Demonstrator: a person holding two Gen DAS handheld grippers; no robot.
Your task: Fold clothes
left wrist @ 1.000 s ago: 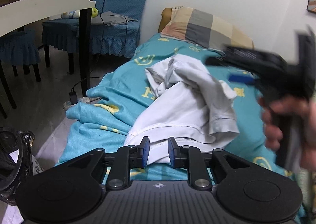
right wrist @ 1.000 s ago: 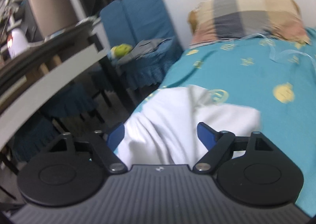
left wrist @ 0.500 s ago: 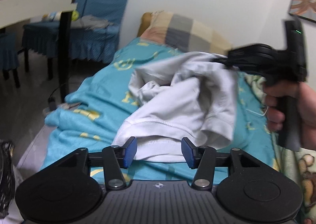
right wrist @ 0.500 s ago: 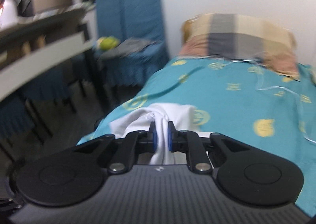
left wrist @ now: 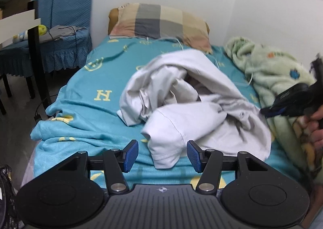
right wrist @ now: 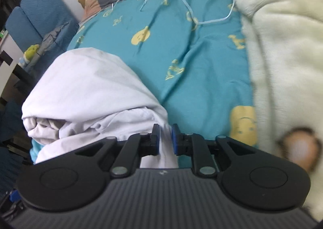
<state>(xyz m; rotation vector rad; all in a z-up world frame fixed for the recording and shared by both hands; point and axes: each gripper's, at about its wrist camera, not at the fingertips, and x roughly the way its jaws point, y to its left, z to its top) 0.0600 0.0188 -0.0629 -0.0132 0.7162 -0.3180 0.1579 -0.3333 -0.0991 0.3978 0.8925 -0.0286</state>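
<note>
My right claw (right wrist: 165, 139) pinches an edge of the white shirt (left wrist: 193, 104) between its pads, and my left claw (left wrist: 162, 156) stands wide, with a sleeve hem lying between its fingers but not gripped. To do this well, I think I must close the left claw on that hem, then draw both claws apart slowly so the cloth spreads flat without twisting. The shirt lies crumpled in a heap in the middle of the bed (left wrist: 97, 79), on the teal sheet, beside the pale green blanket (left wrist: 278, 71). It is not folded.
</note>
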